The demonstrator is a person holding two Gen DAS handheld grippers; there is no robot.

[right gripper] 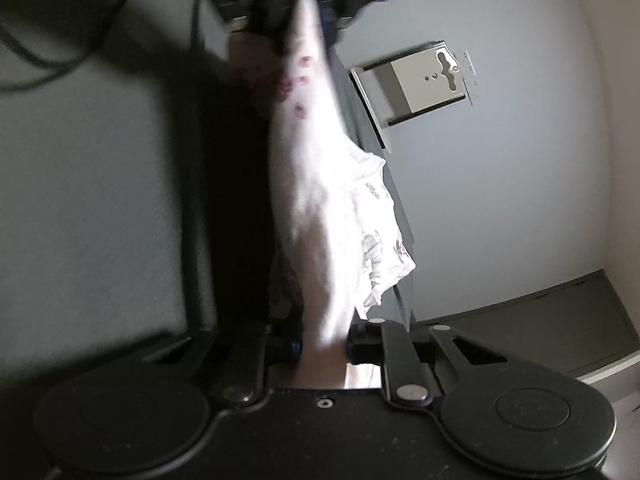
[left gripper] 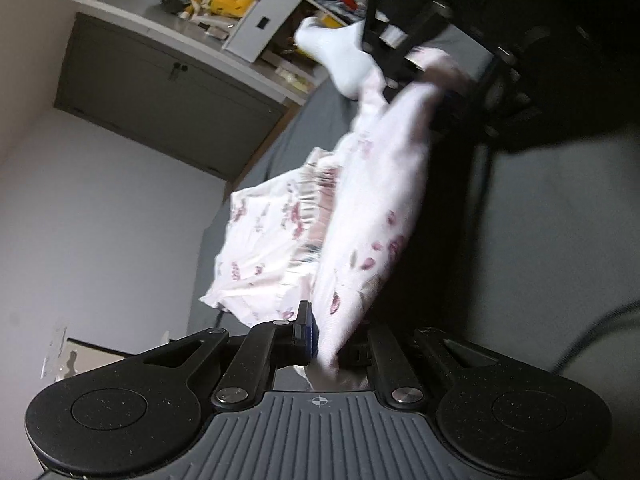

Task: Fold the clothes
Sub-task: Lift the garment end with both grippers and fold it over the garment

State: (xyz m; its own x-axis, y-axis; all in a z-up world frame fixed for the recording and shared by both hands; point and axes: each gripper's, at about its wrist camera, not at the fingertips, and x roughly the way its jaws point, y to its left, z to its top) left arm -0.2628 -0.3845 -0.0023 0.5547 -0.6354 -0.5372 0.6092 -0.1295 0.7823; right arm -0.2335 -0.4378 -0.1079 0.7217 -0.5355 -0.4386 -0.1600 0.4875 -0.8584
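Left gripper [left gripper: 326, 344]: clamped narrow on one end of a pale flowered garment [left gripper: 372, 216], cloth bunched between the fingers. Beyond the fingertips, stretched taut across to the right gripper [left gripper: 404, 54], seen far off in the left wrist view and blurred. To the left of the fingers, a loose ruffled part hanging slack toward a dark grey bed [left gripper: 304, 128]. Farther left, a grey cabinet [left gripper: 160, 96] and a cluttered shelf [left gripper: 224, 8], well apart.

Right gripper [right gripper: 324, 346]: likewise pinched tight on the other end of the garment [right gripper: 316, 200], fabric running straight out from the fingers. Right of the fingers, bare wall and a small white stand [right gripper: 424, 80], well clear.

Probably early: garment lifted and pulled straight, no neat fold visible, laying down and folding likely left. Plenty of open room over the bed; slack ruffled edge likely to crumple underneath.
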